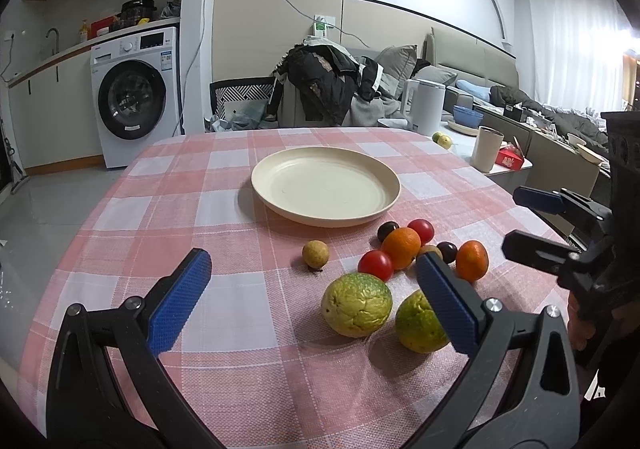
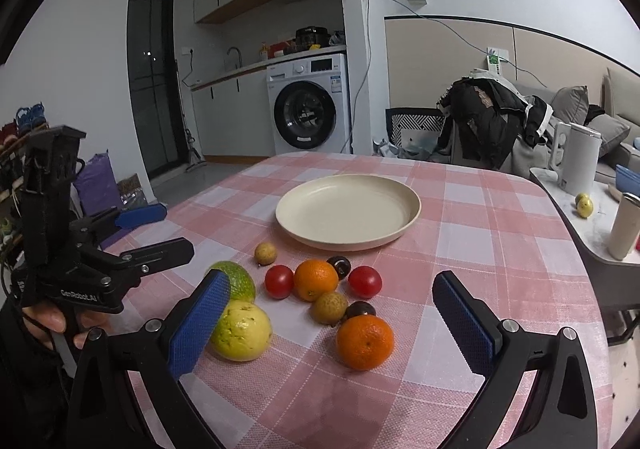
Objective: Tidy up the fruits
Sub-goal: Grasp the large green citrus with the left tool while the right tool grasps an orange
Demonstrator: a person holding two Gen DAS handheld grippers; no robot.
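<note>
A cream plate [image 1: 280,185] [image 2: 292,217] stands empty on the pink checked tablecloth. In front of it lie loose fruits: two yellow-green citrus [image 1: 356,305] [image 2: 240,329], two oranges [image 1: 401,247] [image 2: 364,341], two red tomatoes [image 1: 375,265] [image 2: 279,281], dark plums [image 1: 387,229] and small tan longans [image 1: 315,254] [image 2: 265,253]. My left gripper [image 1: 316,277] is open and empty, hovering over the near fruits. My right gripper [image 2: 332,305] is open and empty above the fruit cluster. Each gripper shows in the other's view, at the right edge [image 1: 524,221] and left edge [image 2: 160,233].
A side table at the right holds a white kettle [image 1: 424,105], a cup [image 1: 486,149], blue bowls and two small yellow fruits [image 2: 584,205]. A chair draped with clothes [image 1: 320,85] stands behind the table. A washing machine [image 1: 132,97] is at the far left.
</note>
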